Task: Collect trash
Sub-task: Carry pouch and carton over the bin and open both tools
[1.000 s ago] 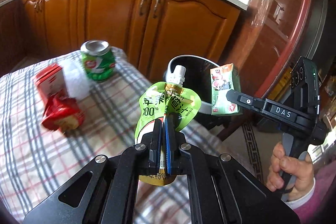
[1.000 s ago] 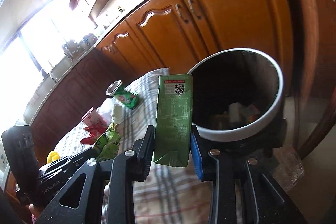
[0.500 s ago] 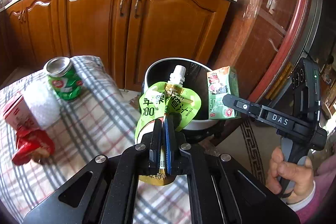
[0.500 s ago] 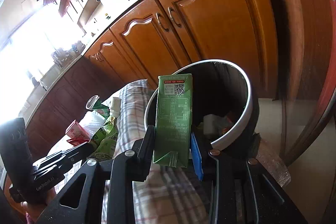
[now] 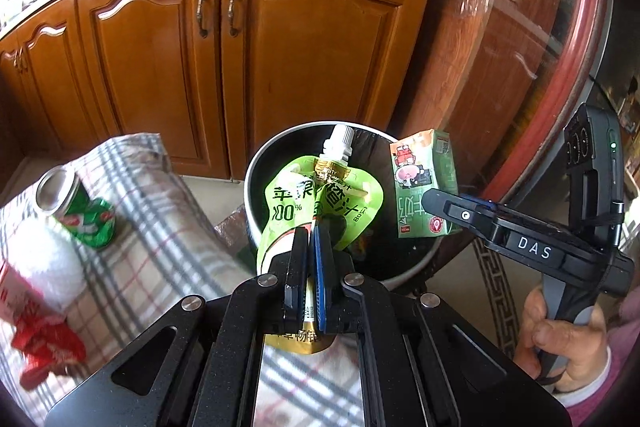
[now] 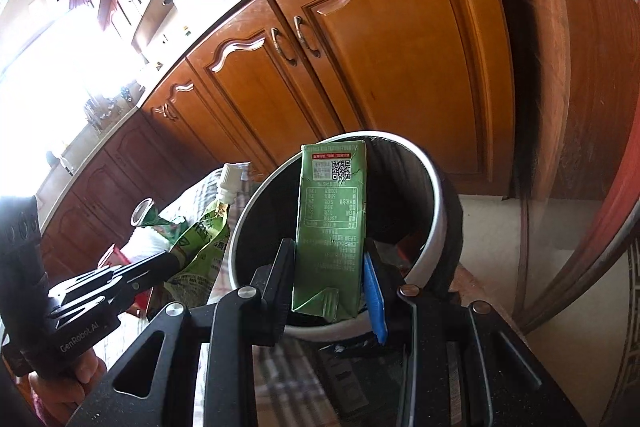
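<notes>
My left gripper (image 5: 312, 247) is shut on a green juice pouch (image 5: 320, 195) with a white cap, held upright over the near edge of the round trash bin (image 5: 256, 163). My right gripper (image 6: 330, 267) is shut on a green drink carton (image 6: 332, 219), held upright over the bin's white rim (image 6: 434, 211). In the left wrist view the carton (image 5: 424, 183) hangs at the bin's right edge, with the right gripper (image 5: 436, 203) beside it. The pouch (image 6: 200, 247) shows left of the bin in the right wrist view. Some trash lies inside the bin.
A green can (image 5: 80, 211), a white crumpled wad (image 5: 44, 263), and a red wrapper (image 5: 48, 351) lie on the plaid-covered table (image 5: 160, 267) at left. Wooden kitchen cabinets (image 5: 240, 47) stand behind the bin.
Both grippers have moved toward the bin with their items; the pouch and carton now sit over its opening. The table items have slid left in the left wrist view.
</notes>
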A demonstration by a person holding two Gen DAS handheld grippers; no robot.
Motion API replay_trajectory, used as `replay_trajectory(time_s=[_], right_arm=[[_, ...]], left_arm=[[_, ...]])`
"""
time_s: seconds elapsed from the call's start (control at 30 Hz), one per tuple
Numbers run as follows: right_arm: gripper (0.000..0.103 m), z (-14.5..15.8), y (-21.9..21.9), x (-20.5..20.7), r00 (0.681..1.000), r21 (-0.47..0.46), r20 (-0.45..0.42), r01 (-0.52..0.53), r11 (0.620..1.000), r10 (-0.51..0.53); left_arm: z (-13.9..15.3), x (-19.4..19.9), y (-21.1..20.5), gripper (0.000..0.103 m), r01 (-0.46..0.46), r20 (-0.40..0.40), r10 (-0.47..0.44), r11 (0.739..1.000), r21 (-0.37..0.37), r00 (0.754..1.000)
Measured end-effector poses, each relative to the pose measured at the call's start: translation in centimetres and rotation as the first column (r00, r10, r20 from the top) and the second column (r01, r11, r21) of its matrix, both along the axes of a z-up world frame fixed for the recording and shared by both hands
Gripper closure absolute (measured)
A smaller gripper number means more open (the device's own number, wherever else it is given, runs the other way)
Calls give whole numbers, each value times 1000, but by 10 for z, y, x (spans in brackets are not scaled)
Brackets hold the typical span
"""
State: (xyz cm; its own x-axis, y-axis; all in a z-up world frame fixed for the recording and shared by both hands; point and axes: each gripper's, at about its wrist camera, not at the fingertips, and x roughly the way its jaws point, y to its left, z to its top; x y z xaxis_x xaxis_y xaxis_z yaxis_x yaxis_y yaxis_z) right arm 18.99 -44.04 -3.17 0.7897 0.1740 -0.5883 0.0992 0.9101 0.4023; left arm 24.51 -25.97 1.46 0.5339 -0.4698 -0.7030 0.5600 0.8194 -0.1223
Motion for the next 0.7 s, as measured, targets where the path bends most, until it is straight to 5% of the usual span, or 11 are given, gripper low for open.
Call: replay_trajectory(time_s=[0.57,0.7], right_arm=[[70,-6,-18,28,998,-4,-54,-16,1000,15],[66,-8,-23,32,998,13,-56,-7,1000,7]], left_arm=[[-13,29,-39,98,3,-40,0,998,66,999],[-8,29,-40,74,-5,-22,6,999,54,1000]])
